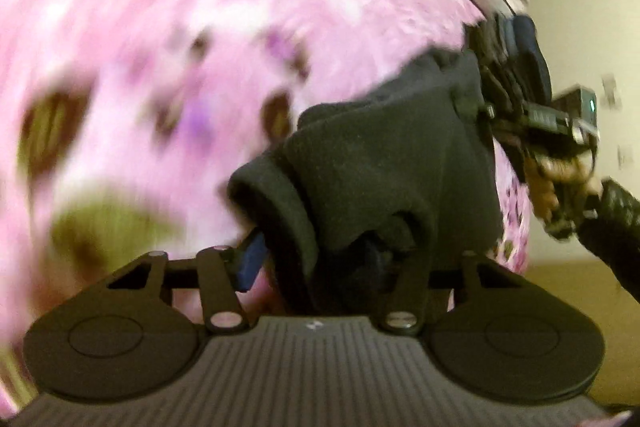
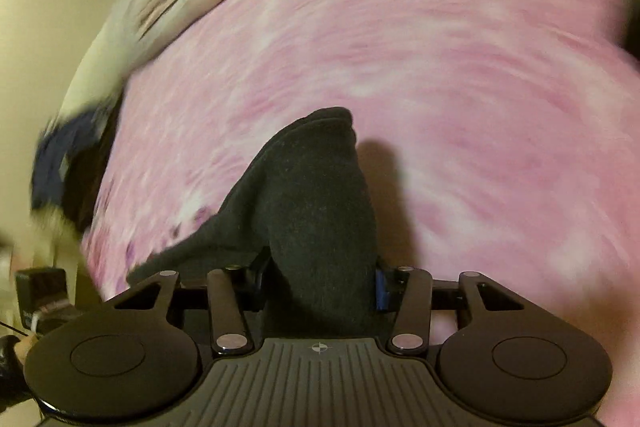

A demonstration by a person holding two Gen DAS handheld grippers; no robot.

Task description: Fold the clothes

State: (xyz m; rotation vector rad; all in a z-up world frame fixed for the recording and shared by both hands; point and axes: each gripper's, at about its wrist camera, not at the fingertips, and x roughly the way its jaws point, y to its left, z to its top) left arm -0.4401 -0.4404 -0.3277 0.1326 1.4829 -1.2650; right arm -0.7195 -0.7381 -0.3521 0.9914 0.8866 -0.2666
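Item: 1 black garment (image 1: 384, 163), stretched over pink floral bedspread (image 1: 200, 27). No legible writing. Left gripper (image 1: 316, 259) and right gripper (image 2: 320, 279), both angled downward, each part-closed, pinching bunched garment cloth.

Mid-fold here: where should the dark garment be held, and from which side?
Hold the dark garment by its bunched edges, one claw at each end, coming from above onto the pink blanket. The left claw and right claw each have a thick fold between the fingers, and the cloth spans between them.
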